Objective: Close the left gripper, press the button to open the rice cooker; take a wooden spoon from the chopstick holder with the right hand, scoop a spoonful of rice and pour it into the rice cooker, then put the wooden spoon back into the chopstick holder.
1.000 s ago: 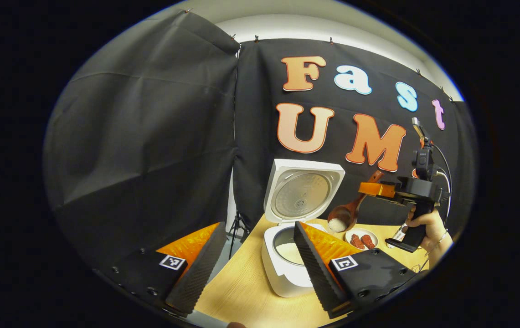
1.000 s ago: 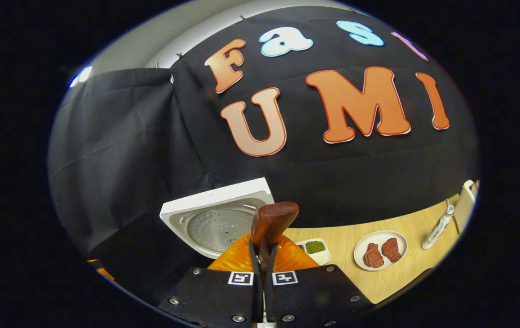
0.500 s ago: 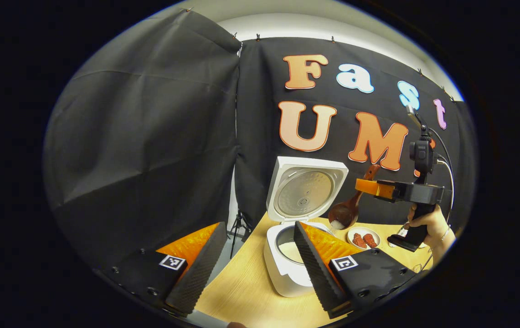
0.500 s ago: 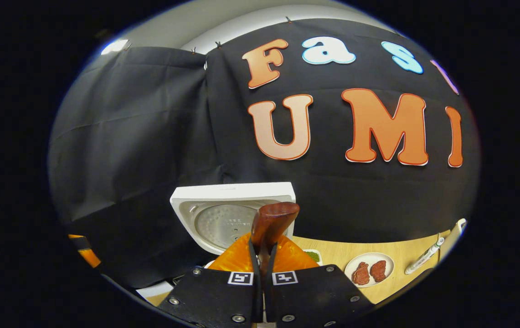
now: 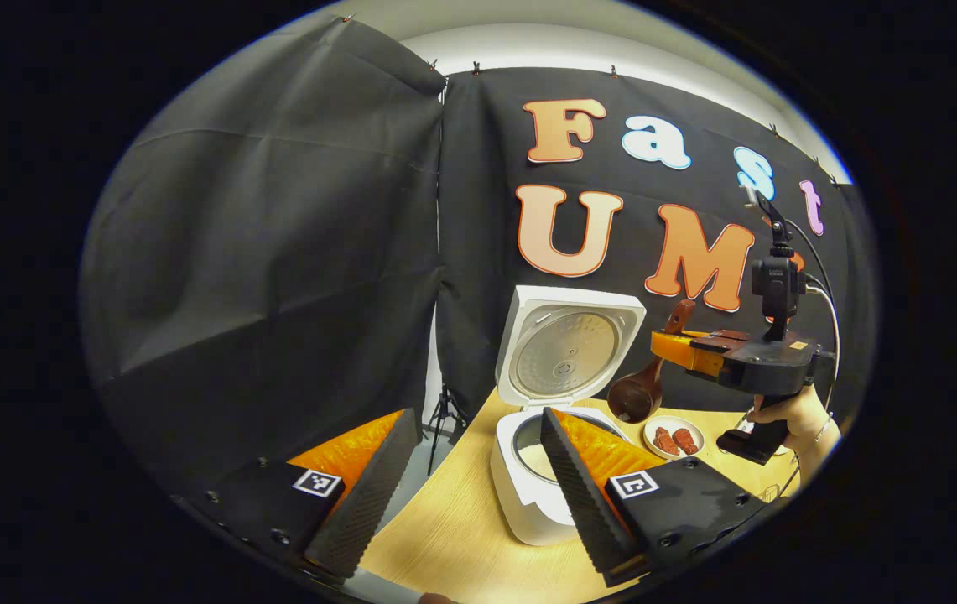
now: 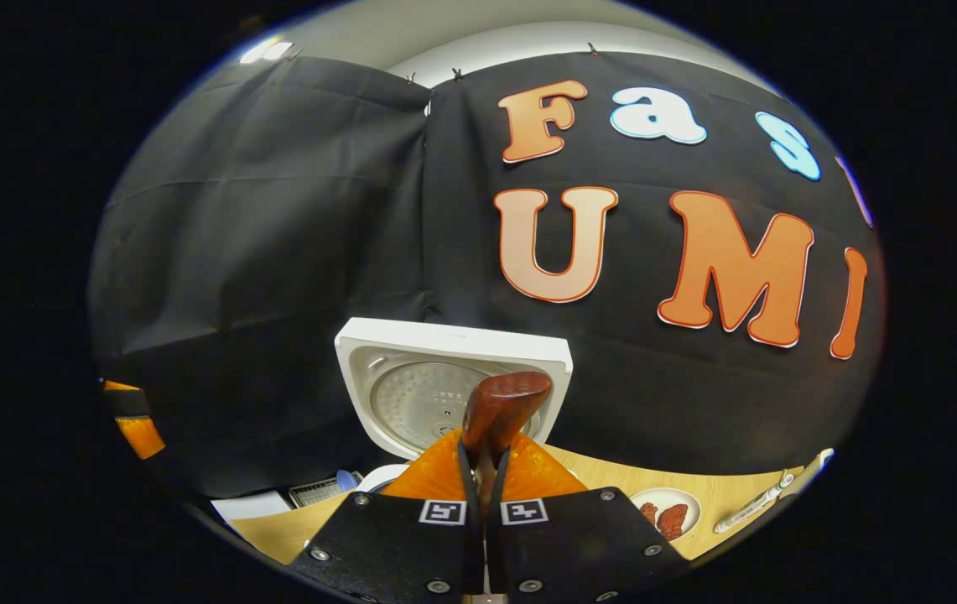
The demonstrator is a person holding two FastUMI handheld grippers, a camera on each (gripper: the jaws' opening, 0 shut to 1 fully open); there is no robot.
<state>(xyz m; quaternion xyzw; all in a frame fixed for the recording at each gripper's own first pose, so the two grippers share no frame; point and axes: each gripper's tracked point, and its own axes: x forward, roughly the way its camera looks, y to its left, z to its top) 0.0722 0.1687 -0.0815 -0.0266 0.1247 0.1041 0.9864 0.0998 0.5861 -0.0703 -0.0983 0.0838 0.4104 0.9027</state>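
Open white rice cooker [image 5: 545,470], lid upright; right gripper [image 6: 484,470] clamps brown wooden spoon [image 6: 499,411] above it; left gripper [image 5: 470,470] fingers spread apart.

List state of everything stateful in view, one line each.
rice cooker: lid up, rice in the pot
wooden spoon: held, bowl tipped over the cooker, no rice visible in it
right gripper: shut on the spoon handle
left gripper: open, holding nothing
plate: on the table, two meat pieces on it
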